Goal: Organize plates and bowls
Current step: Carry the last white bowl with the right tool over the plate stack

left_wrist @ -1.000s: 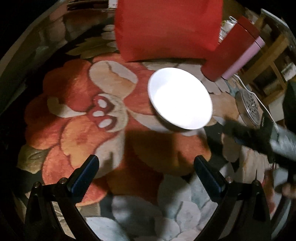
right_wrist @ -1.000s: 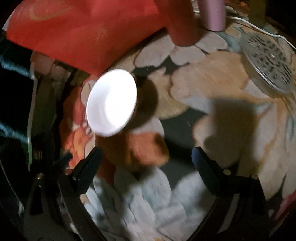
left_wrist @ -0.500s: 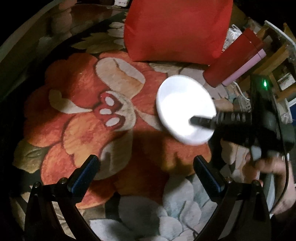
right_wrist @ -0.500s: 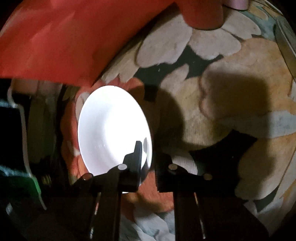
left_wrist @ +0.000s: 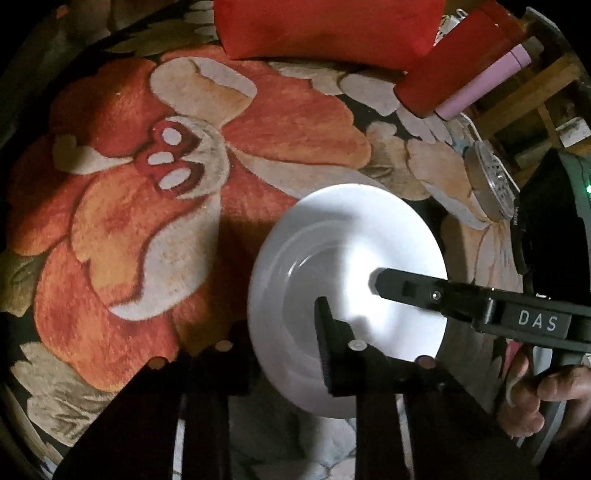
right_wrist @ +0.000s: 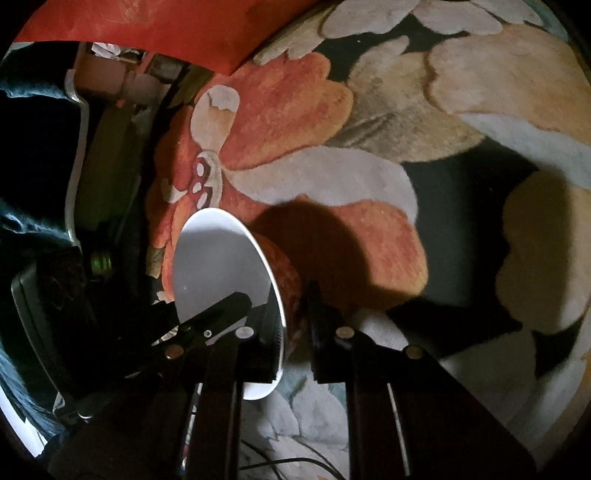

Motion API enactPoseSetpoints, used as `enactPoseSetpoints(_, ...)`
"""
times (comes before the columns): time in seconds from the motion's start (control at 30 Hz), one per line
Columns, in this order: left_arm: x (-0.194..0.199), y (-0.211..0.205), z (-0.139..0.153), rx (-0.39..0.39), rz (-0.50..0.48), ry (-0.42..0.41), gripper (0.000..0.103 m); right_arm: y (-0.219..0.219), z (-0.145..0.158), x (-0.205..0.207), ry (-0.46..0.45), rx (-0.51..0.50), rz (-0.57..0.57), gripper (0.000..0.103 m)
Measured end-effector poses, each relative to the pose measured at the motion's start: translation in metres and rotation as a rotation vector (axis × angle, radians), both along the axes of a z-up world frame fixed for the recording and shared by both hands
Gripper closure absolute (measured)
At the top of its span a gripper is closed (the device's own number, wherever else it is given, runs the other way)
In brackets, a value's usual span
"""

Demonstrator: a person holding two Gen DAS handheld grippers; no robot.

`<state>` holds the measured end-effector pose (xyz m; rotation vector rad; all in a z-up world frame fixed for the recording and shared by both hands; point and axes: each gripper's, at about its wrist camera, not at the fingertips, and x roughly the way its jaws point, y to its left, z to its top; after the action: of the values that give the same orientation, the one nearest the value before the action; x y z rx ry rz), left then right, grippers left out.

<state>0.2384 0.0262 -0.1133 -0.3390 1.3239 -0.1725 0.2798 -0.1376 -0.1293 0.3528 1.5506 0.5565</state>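
A white bowl (left_wrist: 332,258) is held tilted above the flowered rug (left_wrist: 147,221). In the left wrist view my left gripper (left_wrist: 288,347) is shut on the bowl's near rim, one finger inside, the other behind it. My right gripper comes in from the right and one of its fingers (left_wrist: 406,288) lies inside the bowl. In the right wrist view my right gripper (right_wrist: 291,332) is shut on the rim of the bowl (right_wrist: 218,258), seen nearly edge-on. A left gripper finger (right_wrist: 218,314) reaches in from the left.
A red cushion (left_wrist: 325,26) lies at the rug's far edge, also in the right wrist view (right_wrist: 147,26). A red tumbler (left_wrist: 454,62) and a pink one (left_wrist: 484,85) lie at the far right beside a round metal strainer (left_wrist: 491,184). Wooden furniture stands beyond.
The right gripper closed on the bowl's rim and lifted it. The left gripper then moved in and closed on the opposite rim. Both were open a second ago.
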Motion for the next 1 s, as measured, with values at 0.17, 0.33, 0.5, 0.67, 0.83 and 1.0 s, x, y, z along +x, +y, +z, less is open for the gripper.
enactPoseSetpoints(0.17,-0.014,-0.01,0.018,-0.008,-0.031,-0.021,0.09,-0.016,0.014,-0.015,-0.015,-0.023,-0.015,0.091)
enactPoseSetpoints(0.33,-0.028,-0.03,0.052,-0.026,-0.046,-0.042,0.09,-0.027,0.042,-0.036,-0.049,-0.074,-0.011,0.091)
enactPoseSetpoints(0.5,-0.041,-0.064,0.089,-0.025,-0.101,-0.072,0.09,-0.046,0.082,-0.063,-0.091,-0.144,-0.016,0.091)
enactPoseSetpoints(0.67,-0.057,-0.103,0.122,-0.036,-0.156,-0.1,0.09,-0.076,0.118,-0.092,-0.12,-0.191,-0.058,0.091)
enactPoseSetpoints(0.83,-0.072,-0.152,0.138,-0.031,-0.249,-0.103,0.09,-0.12,0.139,-0.125,-0.114,-0.191,-0.154,0.091)
enactPoseSetpoints(1.0,-0.086,-0.196,0.146,-0.02,-0.329,-0.101,0.09,-0.165,0.142,-0.151,-0.064,-0.173,-0.272,0.091)
